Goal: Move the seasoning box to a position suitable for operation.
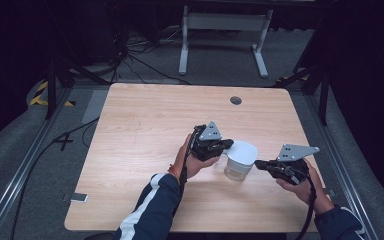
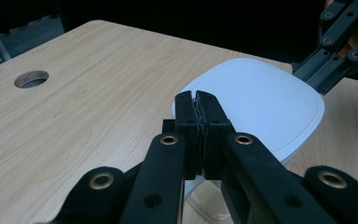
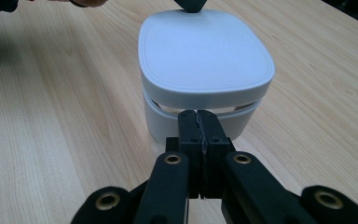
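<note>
Where the pale wooden table [image 1: 145,150] comes nearest the person, a clear container with a white rounded-square plastic lid [image 1: 240,160] stands slightly right of the middle, between two black hand-held grippers. From above, the person's left hand [image 1: 192,160], in a dark blue sleeve with a white stripe [image 1: 147,212], holds the left gripper [image 1: 226,145] with its tip at the lid's left edge. That gripper's own camera looks along its two black jaws, which are pressed together with no gap — their tips sit at the lid's near rim, though whether they touch it or pinch it cannot be told. The lid [image 2: 261,100] looks smooth and matte, with a shallow raised border. The right hand [image 1: 307,182] holds the right gripper [image 1: 258,164] just beside the container's right side, at about the height of the body below the lid. Seen from that gripper's camera, its jaws are likewise closed flat against each other, holding nothing, their tips right in front of the container's white band [image 3: 168,122] — contact is unclear. There the lid [image 3: 203,51] sits a little raised, with a thin dark gap under its near edge. A round cable hole [image 1: 236,100] lies in the table's far side, well apart from the container.
</note>
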`<action>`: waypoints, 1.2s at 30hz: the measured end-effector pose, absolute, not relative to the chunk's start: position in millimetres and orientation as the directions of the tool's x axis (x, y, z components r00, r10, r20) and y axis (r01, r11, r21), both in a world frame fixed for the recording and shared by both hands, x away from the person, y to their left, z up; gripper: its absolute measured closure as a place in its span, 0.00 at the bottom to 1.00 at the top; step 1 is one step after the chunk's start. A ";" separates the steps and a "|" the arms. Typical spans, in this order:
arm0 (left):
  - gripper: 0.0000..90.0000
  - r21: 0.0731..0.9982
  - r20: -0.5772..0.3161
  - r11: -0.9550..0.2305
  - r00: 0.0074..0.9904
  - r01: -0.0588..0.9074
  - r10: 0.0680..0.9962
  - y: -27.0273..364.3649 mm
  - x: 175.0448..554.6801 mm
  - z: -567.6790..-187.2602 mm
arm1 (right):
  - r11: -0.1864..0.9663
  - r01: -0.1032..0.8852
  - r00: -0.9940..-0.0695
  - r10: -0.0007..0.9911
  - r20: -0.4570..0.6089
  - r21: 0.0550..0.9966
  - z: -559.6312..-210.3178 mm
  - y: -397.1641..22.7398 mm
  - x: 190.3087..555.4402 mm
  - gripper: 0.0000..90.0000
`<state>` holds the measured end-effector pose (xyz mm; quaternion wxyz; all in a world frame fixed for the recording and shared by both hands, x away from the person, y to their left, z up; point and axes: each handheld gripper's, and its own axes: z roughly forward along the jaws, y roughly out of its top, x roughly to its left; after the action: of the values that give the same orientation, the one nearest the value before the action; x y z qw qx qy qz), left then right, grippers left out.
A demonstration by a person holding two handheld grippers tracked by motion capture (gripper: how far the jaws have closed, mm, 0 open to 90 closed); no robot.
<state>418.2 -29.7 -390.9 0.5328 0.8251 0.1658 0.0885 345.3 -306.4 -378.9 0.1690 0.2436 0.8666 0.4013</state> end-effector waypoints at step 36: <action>0.85 0.831 0.076 -0.513 0.869 0.215 0.489 81.9 383.3 -405.5 | 0.539 0.256 -0.824 0.555 -0.110 0.803 -368.8 -300.0 352.3 1.00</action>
<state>383.3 81.9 -405.5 0.4488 0.8562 0.2056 0.1522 352.3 -300.0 -368.8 0.1791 0.2362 0.8587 0.4181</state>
